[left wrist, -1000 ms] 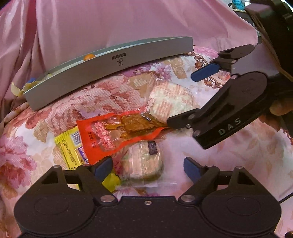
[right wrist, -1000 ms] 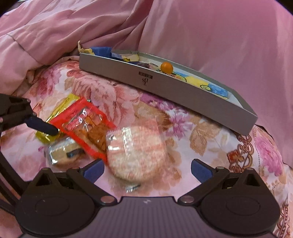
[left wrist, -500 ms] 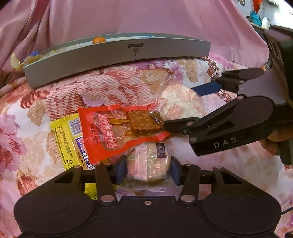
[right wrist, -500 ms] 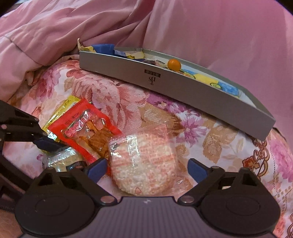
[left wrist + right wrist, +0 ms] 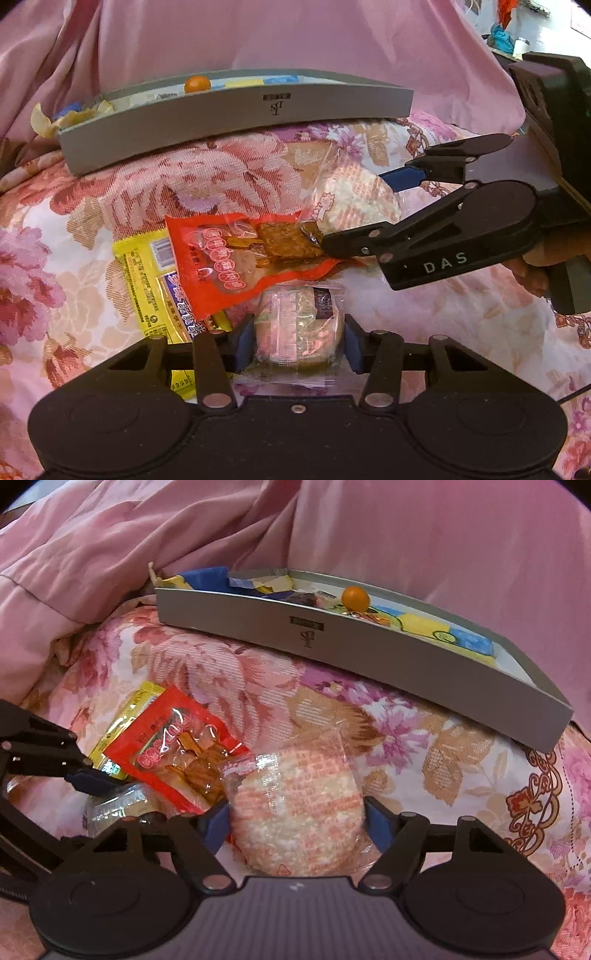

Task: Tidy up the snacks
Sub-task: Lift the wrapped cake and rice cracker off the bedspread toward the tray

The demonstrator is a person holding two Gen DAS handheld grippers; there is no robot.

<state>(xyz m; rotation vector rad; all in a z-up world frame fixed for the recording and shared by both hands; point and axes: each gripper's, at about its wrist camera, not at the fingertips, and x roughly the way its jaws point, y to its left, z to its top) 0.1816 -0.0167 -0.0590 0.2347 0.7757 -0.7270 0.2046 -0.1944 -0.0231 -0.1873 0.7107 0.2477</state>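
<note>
Two grippers work over a bed spread with a floral cover point(image 5: 258, 686), with a pink quilt point(image 5: 406, 535) bunched behind it. On the cover sits a long grey box point(image 5: 369, 653) with a printed logo on its front wall; inside lie yellow and blue wrappers and a small orange ball point(image 5: 355, 597).

Nearer the cameras a small heap of snacks lies on the cover. The right gripper point(image 5: 297, 823), whose jaws have just been closing, has a round rice cracker point(image 5: 299, 812) in clear wrap between its blue pads, and both pads press the wrap at its sides. In the left wrist view the same cracker point(image 5: 354, 199) lies just right of a red packet point(image 5: 236, 258) of brown dried pieces, and the right gripper point(image 5: 354, 210) reaches in from the right with a person's hand point(image 5: 532, 266) on its handle.

The red packet overlaps a yellow packet point(image 5: 147, 280) beneath it. The left gripper point(image 5: 297, 345), whose jaws have also just been closing, is clamped on a small wrapped cake point(image 5: 299, 325), its pads against either side of the clear wrapper. The cake lies just below the red packet's lower edge.
</note>
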